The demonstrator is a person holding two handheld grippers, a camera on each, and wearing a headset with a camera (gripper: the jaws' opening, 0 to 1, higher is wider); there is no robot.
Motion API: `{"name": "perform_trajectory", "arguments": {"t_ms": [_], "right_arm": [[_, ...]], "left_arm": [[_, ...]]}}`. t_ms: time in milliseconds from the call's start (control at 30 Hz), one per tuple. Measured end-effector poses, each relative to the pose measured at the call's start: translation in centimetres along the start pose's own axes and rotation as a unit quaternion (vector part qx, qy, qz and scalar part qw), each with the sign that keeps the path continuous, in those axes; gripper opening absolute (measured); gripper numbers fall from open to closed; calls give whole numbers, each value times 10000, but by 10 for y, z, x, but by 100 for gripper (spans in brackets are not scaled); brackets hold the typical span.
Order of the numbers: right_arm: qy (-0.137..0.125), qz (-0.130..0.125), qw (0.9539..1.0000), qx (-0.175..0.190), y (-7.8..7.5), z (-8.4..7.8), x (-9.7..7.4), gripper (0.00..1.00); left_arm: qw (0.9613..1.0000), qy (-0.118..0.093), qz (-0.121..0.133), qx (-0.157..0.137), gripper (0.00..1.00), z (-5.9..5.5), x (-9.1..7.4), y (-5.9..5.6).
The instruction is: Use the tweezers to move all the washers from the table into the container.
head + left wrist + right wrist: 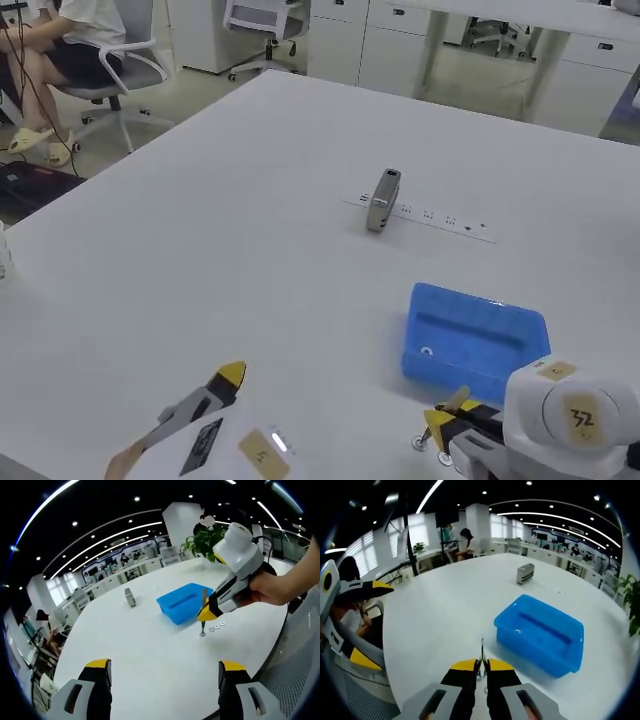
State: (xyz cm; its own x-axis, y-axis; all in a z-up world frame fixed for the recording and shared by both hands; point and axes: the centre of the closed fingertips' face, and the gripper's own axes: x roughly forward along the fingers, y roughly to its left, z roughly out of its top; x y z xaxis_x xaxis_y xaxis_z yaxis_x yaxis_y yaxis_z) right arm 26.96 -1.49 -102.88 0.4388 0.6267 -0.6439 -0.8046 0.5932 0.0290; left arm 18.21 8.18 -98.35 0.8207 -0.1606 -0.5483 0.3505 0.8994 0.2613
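The right hand-held gripper point(482, 665), white-bodied with yellow-tipped black jaws, is clamped shut on a pair of thin metal tweezers point(481, 652). Their points jut past its jaws and slant down at the white surface point(250, 250), probably because the fine tips can pinch what the broad jaws could not. A few small flat metal washers point(217, 626) lie loose just beside those tips. I cannot tell whether one is pinched. Off to its left, the matching left hand-held gripper point(165, 666) hovers with jaws spread wide and empty, seemingly kept clear. Just ahead of the tweezers sits the shallow blue plastic container point(540, 632), placed for a short carry, with one washer point(427, 352) inside. Well beyond stands a small grey box-shaped device point(383, 199).
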Motion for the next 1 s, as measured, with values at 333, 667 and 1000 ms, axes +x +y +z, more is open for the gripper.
{"name": "perform_trajectory", "arguments": {"t_ms": [333, 667, 1000], "right_arm": [[149, -18, 9998, -96, 1, -3, -2, 2], [72, -80, 9996, 273, -4, 4, -11, 1], [-91, -142, 9994, 316, -13, 22, -24, 1]], "left_arm": [[10000, -15, 20, -21, 90, 1, 0, 1], [10000, -58, -18, 29, 90, 2, -1, -1], [9999, -129, -3, 31, 90, 4, -3, 0]]}}
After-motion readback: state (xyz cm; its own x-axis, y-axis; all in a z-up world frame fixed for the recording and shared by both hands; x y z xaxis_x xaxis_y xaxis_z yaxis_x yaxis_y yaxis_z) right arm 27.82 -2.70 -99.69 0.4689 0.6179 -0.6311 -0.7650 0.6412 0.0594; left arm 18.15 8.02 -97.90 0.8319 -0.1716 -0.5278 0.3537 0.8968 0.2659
